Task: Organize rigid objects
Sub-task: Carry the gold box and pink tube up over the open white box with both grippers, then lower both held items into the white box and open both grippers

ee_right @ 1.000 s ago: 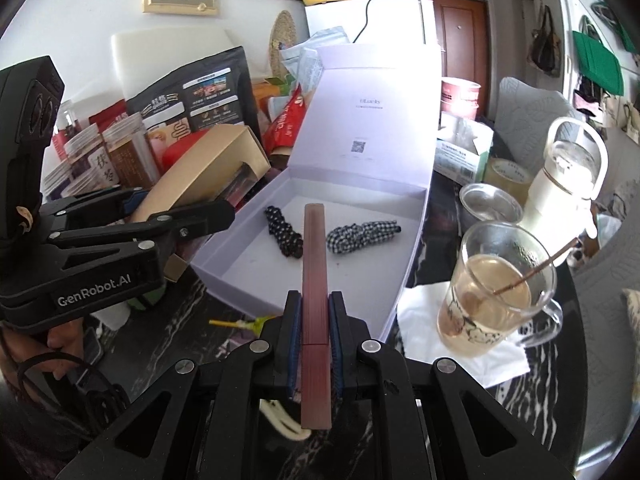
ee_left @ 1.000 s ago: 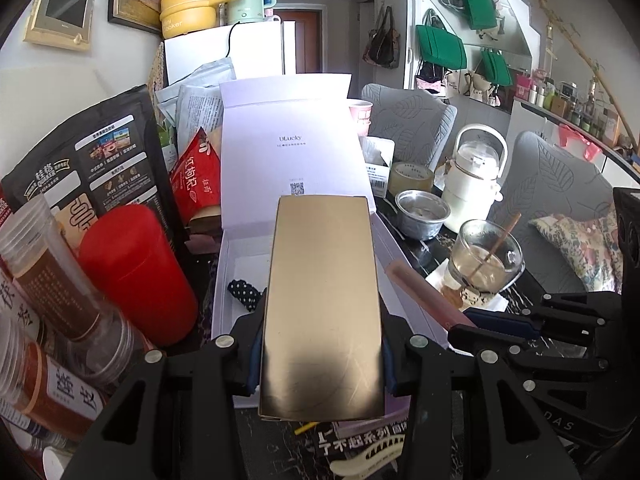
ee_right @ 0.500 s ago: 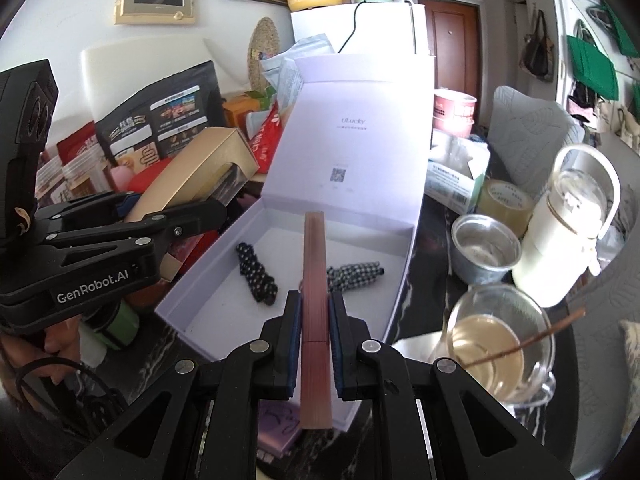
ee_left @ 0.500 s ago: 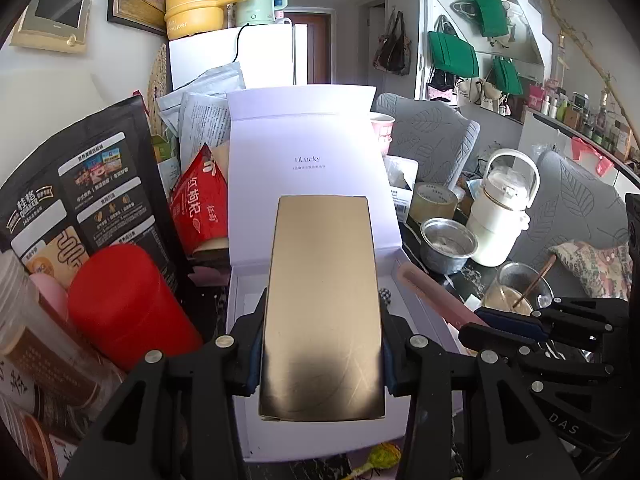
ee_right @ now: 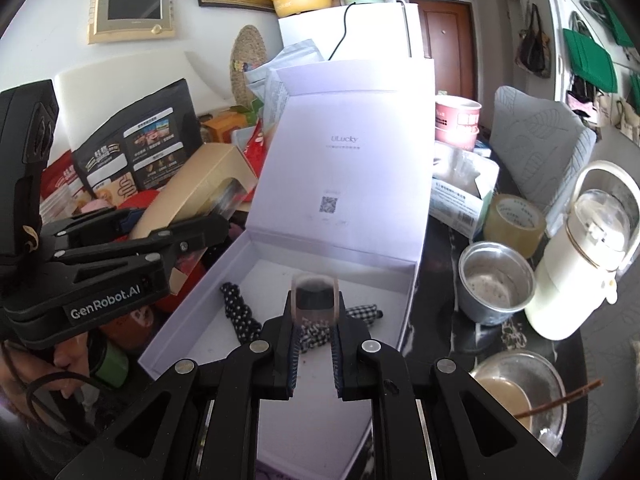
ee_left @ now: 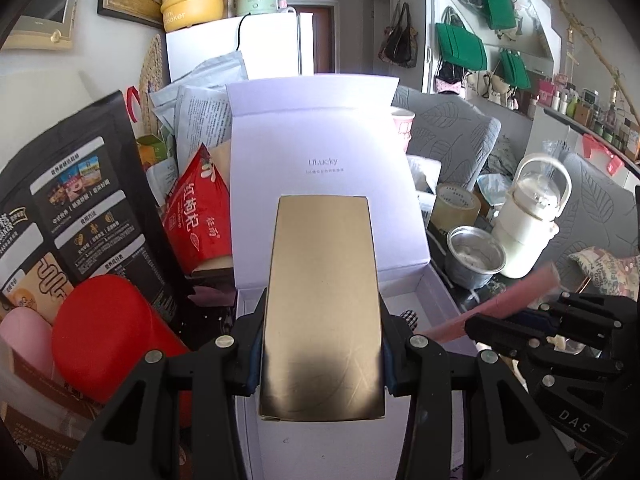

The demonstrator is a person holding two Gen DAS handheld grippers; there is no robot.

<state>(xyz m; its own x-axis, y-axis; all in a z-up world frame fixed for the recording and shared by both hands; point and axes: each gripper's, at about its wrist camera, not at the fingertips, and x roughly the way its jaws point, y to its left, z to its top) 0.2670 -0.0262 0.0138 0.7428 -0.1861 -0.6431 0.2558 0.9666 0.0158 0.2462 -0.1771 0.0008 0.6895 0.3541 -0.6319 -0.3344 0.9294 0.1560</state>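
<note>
Left hand-held gripper [ee_left: 322, 344] tilted down clamping gold box [ee_left: 322, 300], over white box [ee_left: 424, 292]

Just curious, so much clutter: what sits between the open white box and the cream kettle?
A steel cup, beside the kettle, clearest in the right wrist view.

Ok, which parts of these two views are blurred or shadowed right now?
Right wrist view: the stick in the right gripper smears into a ghostly blob; white box lid bright but legible. Left wrist view: gold box sharp, shadow across its near end; the stick streaks there too.
</note>
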